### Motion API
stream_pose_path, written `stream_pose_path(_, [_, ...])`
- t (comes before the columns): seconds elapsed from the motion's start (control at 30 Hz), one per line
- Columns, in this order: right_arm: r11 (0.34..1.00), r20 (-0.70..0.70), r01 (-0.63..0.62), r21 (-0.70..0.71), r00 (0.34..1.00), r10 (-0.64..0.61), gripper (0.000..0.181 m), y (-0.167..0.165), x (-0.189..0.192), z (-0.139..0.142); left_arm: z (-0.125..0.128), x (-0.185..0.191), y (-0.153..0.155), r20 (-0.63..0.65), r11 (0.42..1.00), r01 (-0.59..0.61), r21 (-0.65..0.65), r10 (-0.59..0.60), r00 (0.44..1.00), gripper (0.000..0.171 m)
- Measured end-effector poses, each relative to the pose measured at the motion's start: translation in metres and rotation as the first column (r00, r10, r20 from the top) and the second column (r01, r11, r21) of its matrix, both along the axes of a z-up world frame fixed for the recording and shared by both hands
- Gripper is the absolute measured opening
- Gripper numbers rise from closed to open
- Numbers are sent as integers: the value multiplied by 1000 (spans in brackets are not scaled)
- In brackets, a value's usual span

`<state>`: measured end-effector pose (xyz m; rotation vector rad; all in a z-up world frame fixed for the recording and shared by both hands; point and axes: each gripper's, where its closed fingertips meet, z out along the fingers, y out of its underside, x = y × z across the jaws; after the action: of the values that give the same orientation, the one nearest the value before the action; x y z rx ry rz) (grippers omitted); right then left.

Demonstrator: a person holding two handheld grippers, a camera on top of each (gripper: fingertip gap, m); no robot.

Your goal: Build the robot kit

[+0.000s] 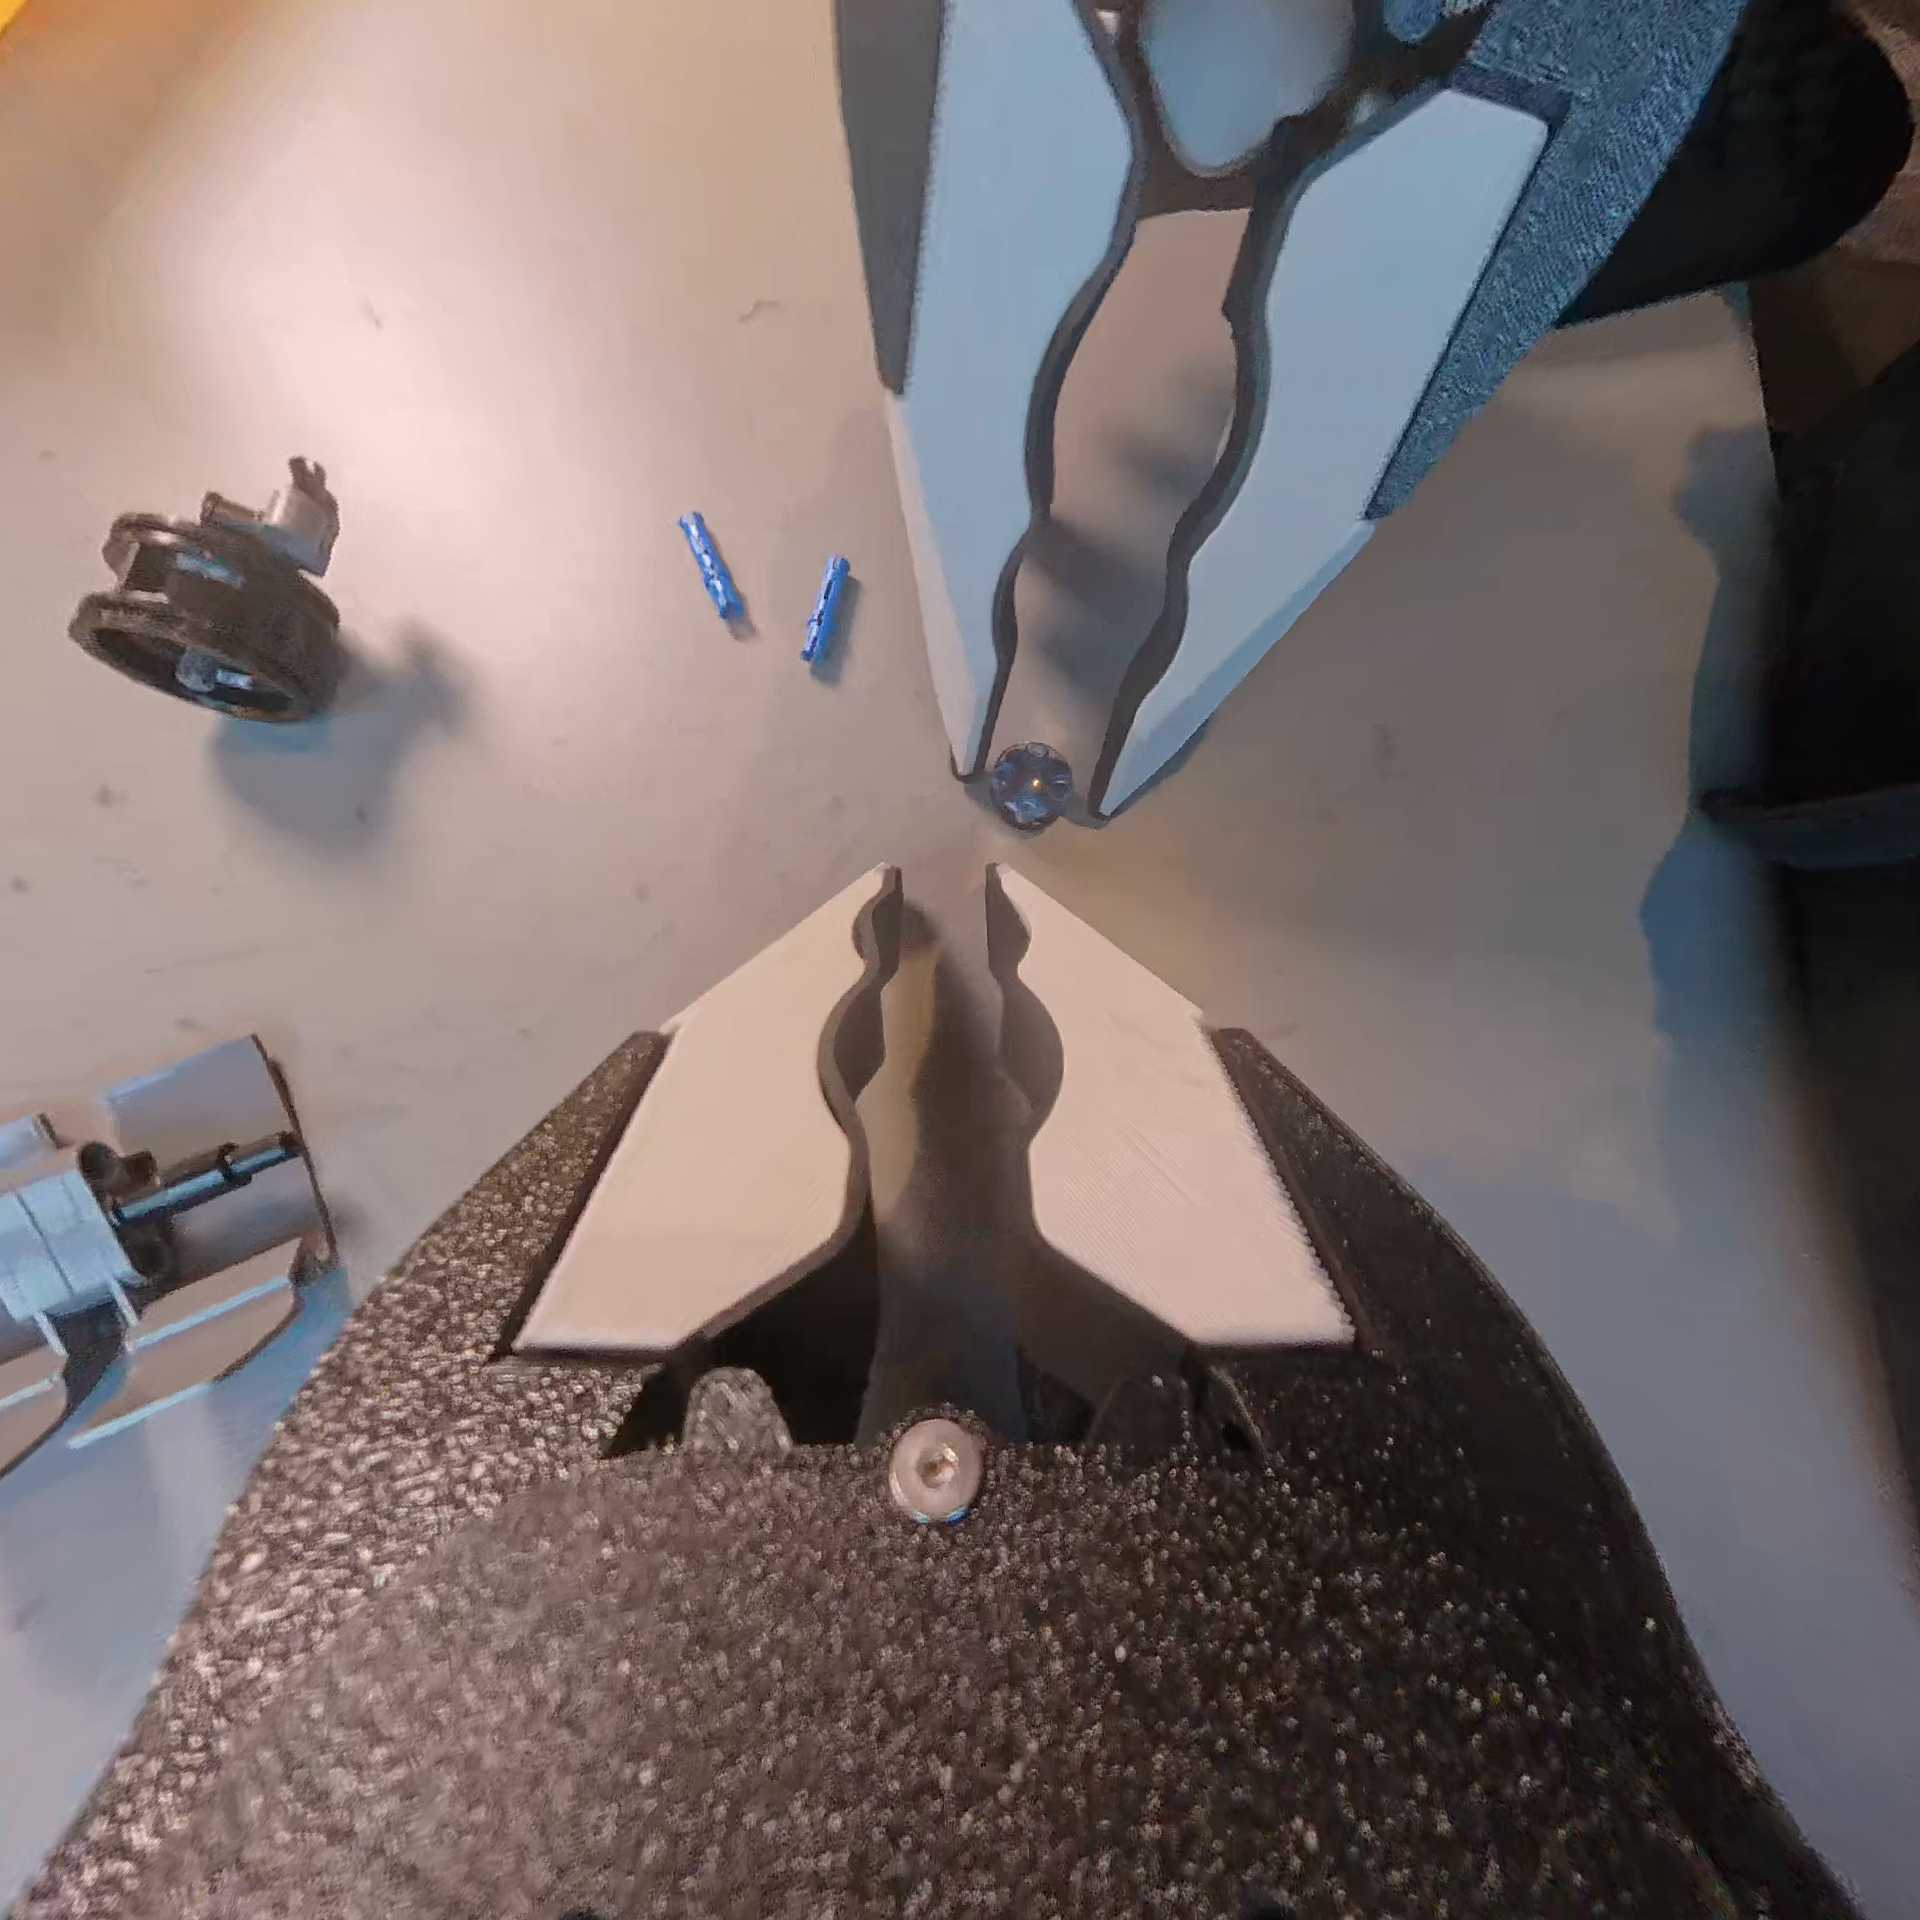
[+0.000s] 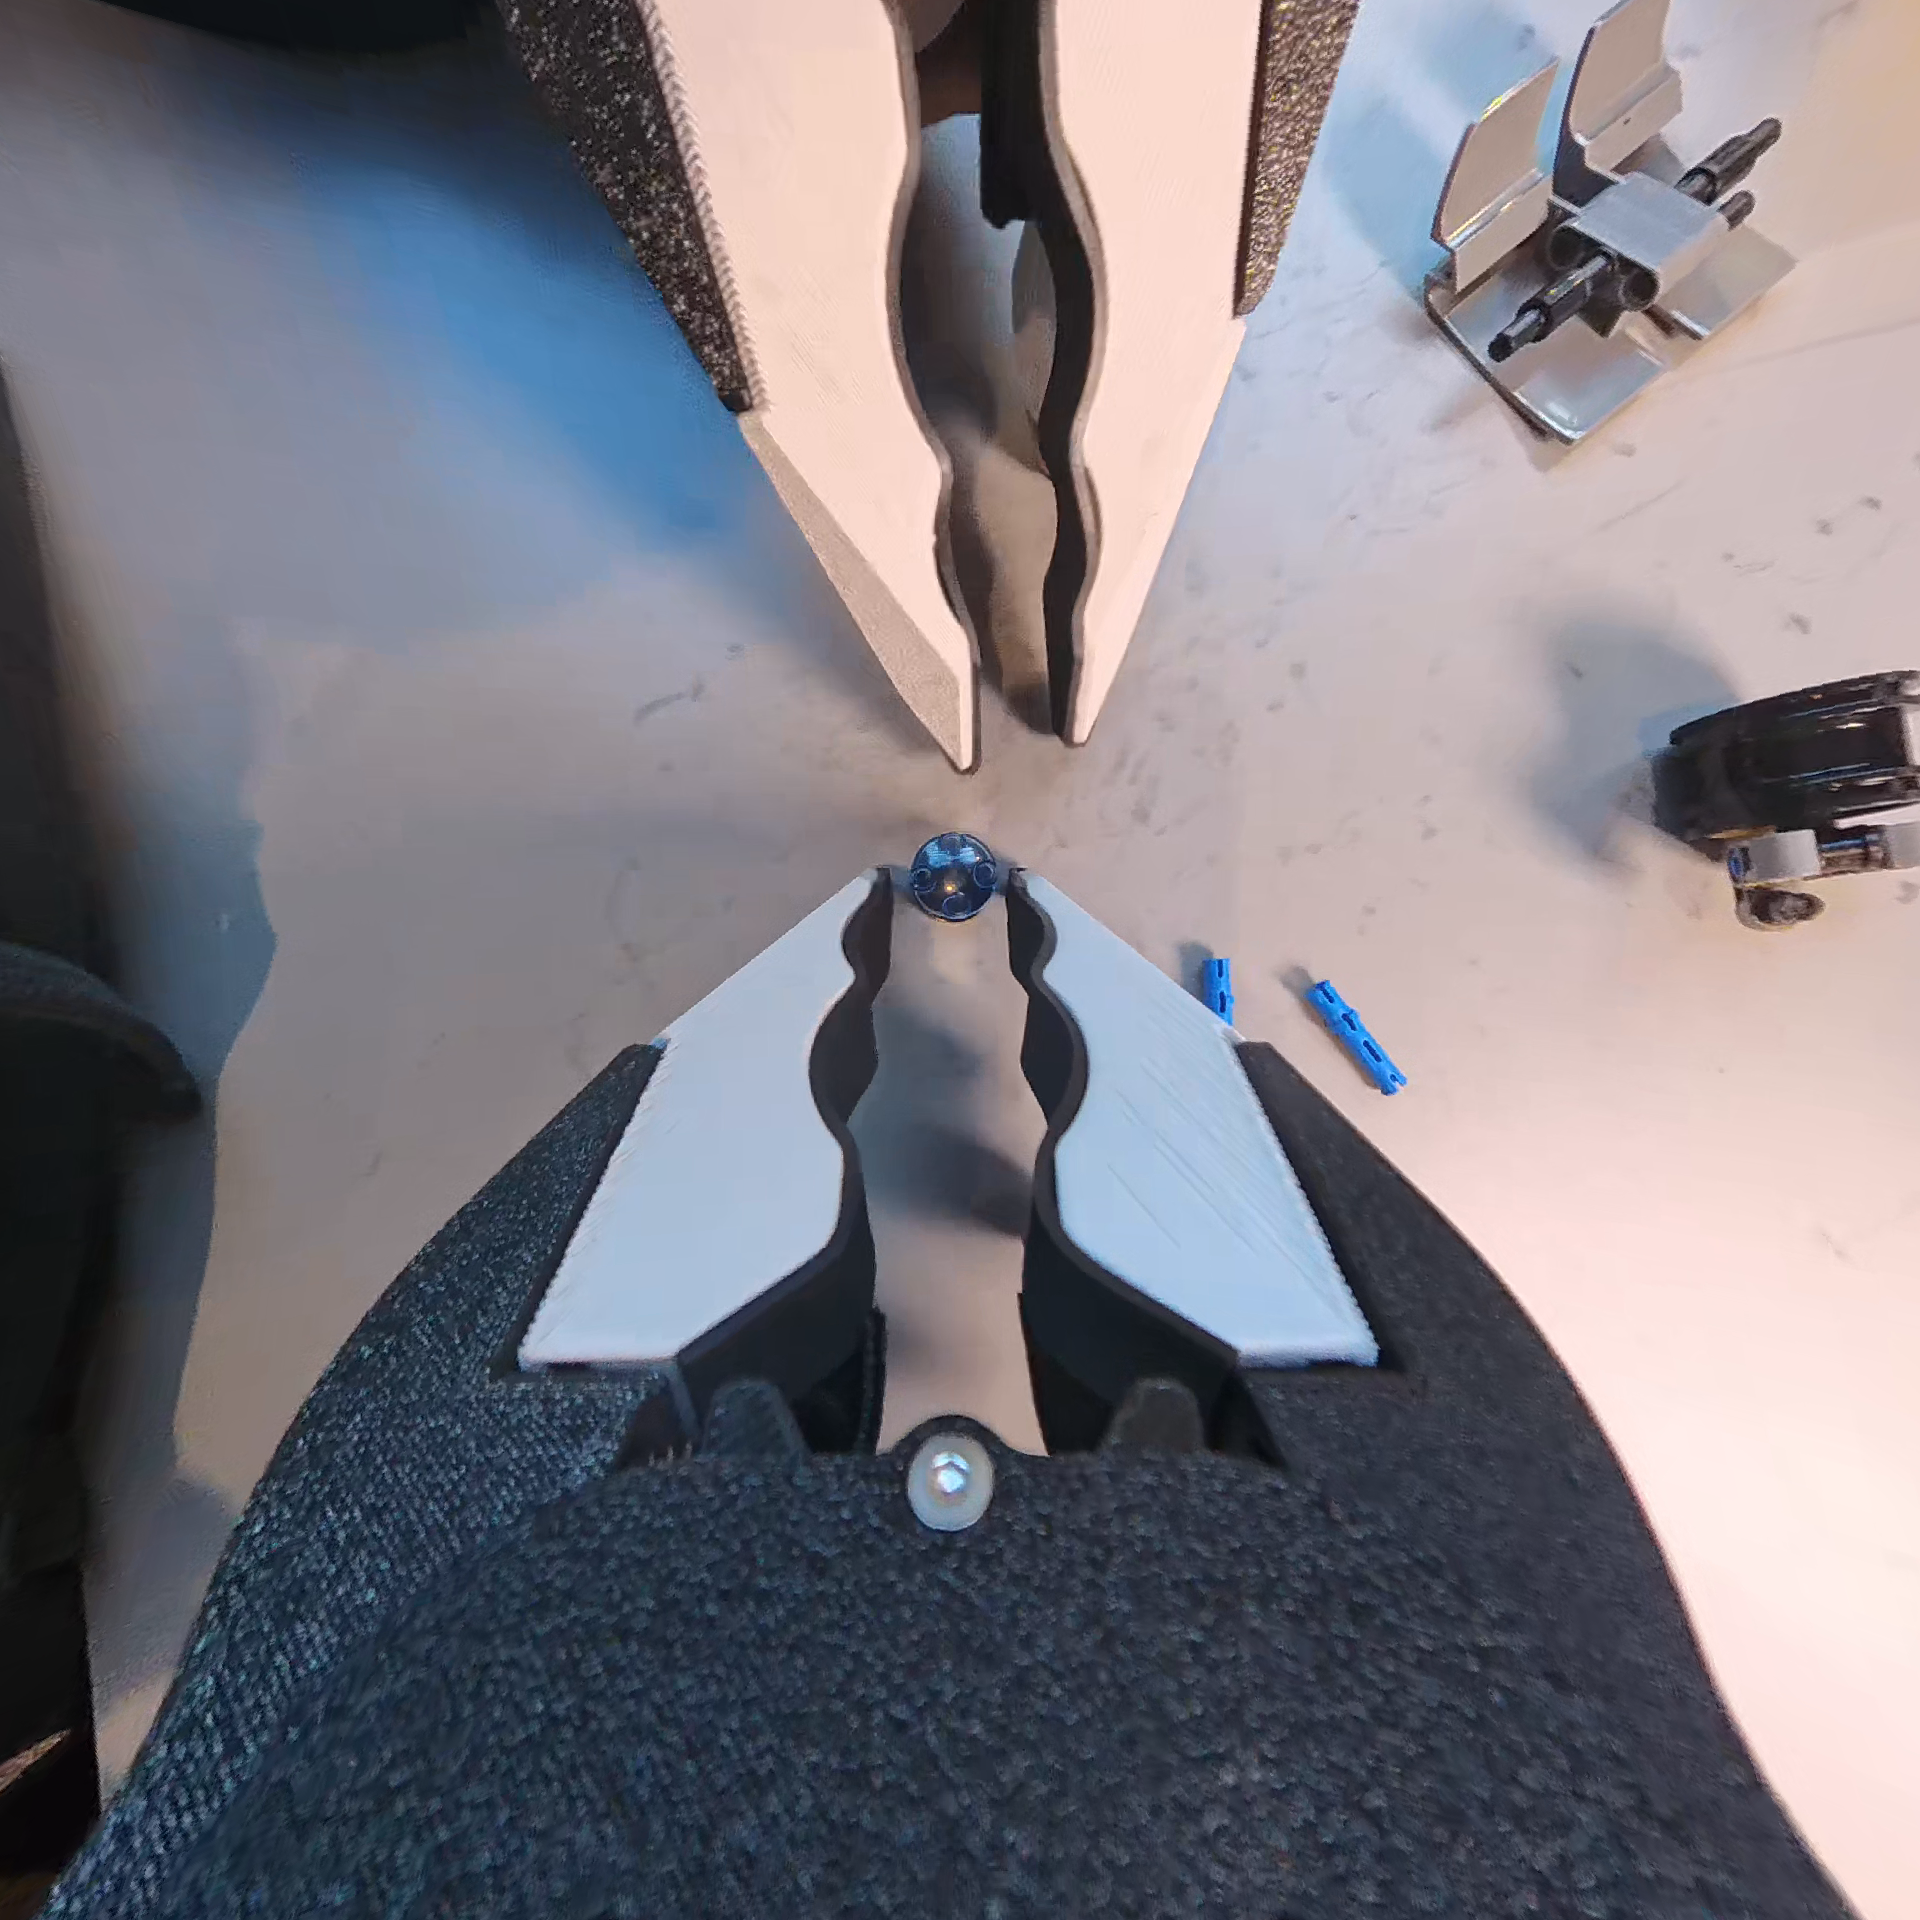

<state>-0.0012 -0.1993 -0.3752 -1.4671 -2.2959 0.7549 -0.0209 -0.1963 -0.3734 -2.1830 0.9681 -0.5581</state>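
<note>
Two grippers meet tip to tip over a small blue round piece

The right gripper [image 2: 951,883] pinches the blue round piece [image 2: 952,878] between its fingertips on the table [image 2: 416,727]; the left gripper [image 1: 940,878], narrowly parted and empty, faces it just beside. Two blue pins [image 1: 769,592] lie left.

Both my wrist cameras look steeply down at the pale scuffed tabletop [image 1: 520,312], close above it, facing each other. Each sees my opposite gripper entering from twelve o'clock. Both share the small round dark-blue studded piece [image 1: 1025,787] at centre, the two blue plastic pins [image 2: 1356,1034], the black wheel assembly [image 1: 208,623] and the grey-and-black block assembly [image 2: 1600,249].
</note>
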Motion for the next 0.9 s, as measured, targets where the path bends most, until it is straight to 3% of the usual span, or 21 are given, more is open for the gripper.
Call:
stream_pose_path(0.27, [1000,-2,-10,13,1000,10,16,-3,1,0,16,-3,4,241,979,-98,-180,140,960,20])
stream_pose_path(0.47, [1000,-87,-8,31,996,10,15,-3,-1,3,37,5,2,478,941,-48,-335,213,852,29])
stream_pose_path(0.7, [980,-373,2,198,925,74,15,5,-17,60,59,16,5,633,923,3,-386,263,728,35])
stream_pose_path(0.8, [961,-401,6,275,910,109,15,8,-17,70,71,17,7,683,930,13,-366,259,683,22])
stream_pose_path(0.9, [929,-414,-3,370,895,168,15,6,-18,76,76,20,5,698,939,23,-343,238,675,10])
